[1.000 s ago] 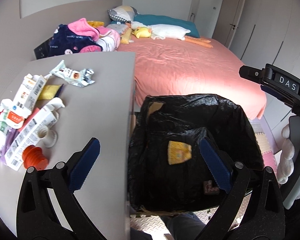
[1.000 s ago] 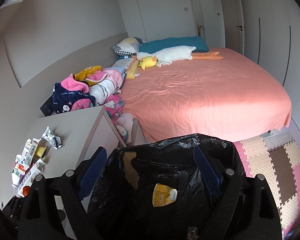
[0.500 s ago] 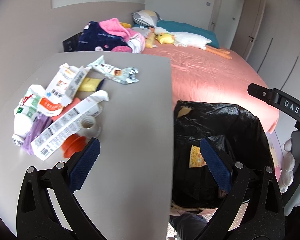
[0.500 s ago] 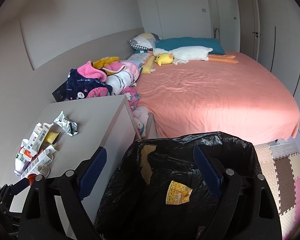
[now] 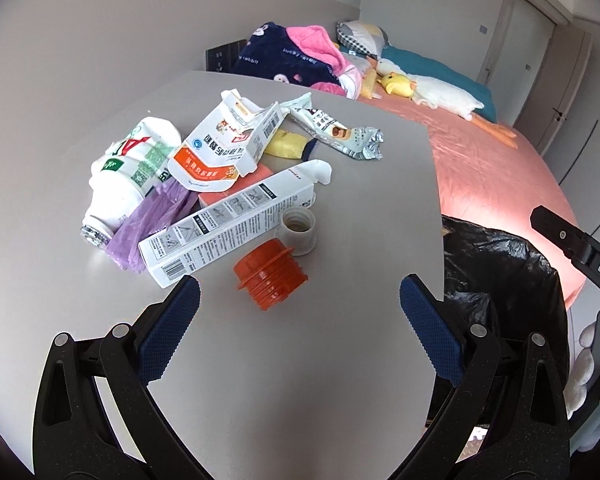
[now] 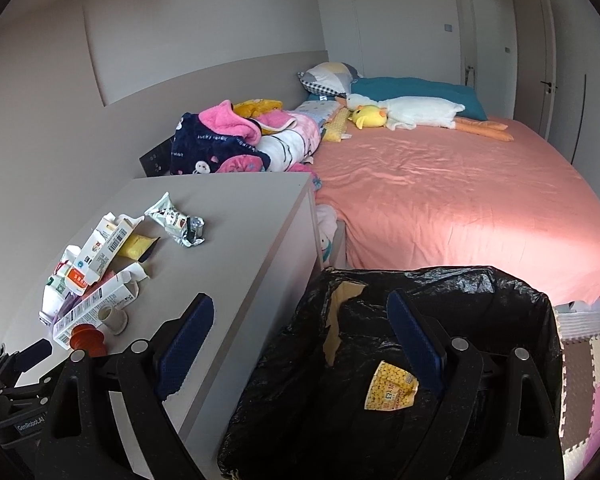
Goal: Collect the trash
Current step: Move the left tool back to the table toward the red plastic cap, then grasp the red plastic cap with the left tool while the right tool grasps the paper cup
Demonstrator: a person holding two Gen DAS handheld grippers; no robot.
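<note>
Bedroom, grey cabinet top [image 5: 340, 360] beside a pink bed [image 6: 440, 200]. Trash pile sits on the cabinet's far-left part: orange cap [image 5: 270, 276] nearest, white cap [image 5: 298, 229] just behind it, long white carton [image 5: 228, 224], white bottle [image 5: 134, 168] lying down, foil wrapper [image 5: 340, 132] farther back. Left gripper [image 5: 300, 308] hovers over the top, fingers wide, nothing held, orange cap just ahead. Black trash bag [image 6: 420, 360] stands against the cabinet side, yellow wrapper [image 6: 390, 388] inside. Right gripper [image 6: 300, 332] above the bag's rim, fingers wide, empty.
</note>
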